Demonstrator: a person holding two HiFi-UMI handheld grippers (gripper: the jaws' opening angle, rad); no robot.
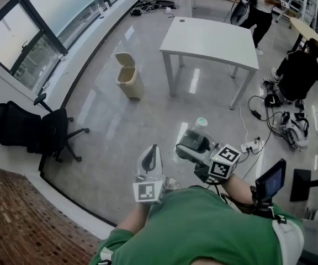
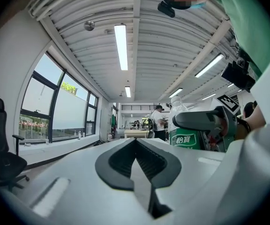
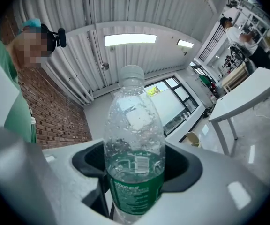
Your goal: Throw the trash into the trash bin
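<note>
Trash bin [image 1: 128, 76] sits upper left of centre in the head view, well apart across the floor [image 1: 115, 137], so I'd guess it's carry time, not toss time. Left tongs [image 2: 136, 146] are pressed together, empty. Right tongs [image 3: 136, 172] clamp the plastic bottle [image 3: 134, 116] at its green label, upright — only that view shows the grip.
</note>
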